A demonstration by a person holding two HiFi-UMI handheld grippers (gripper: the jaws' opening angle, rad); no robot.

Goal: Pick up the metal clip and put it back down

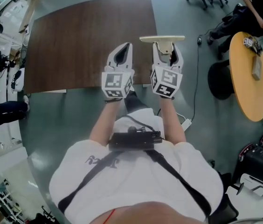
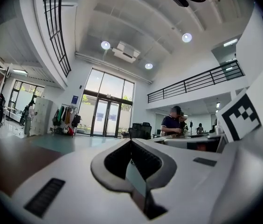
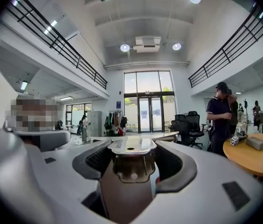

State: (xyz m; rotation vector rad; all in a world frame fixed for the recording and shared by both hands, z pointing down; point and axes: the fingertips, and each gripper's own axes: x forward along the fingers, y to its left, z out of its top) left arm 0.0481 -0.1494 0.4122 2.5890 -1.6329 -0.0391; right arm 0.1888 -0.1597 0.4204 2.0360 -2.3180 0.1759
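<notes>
The right hand-held gripper (image 1: pixel 164 50) (image 3: pixel 132 149) is closed on the metal clip (image 1: pixel 162 40) (image 3: pixel 130 161). The clip sits between both jaw pads, and its flat upper plate projects beyond the jaw tips. Clip and gripper are raised clear of the dark brown tabletop (image 1: pixel 85 36), above its near edge in the head view.

The left hand-held gripper (image 1: pixel 123 49) (image 2: pixel 131 141) is just beside the right one at the same height. Its jaw tips meet and nothing is held between them.
</notes>
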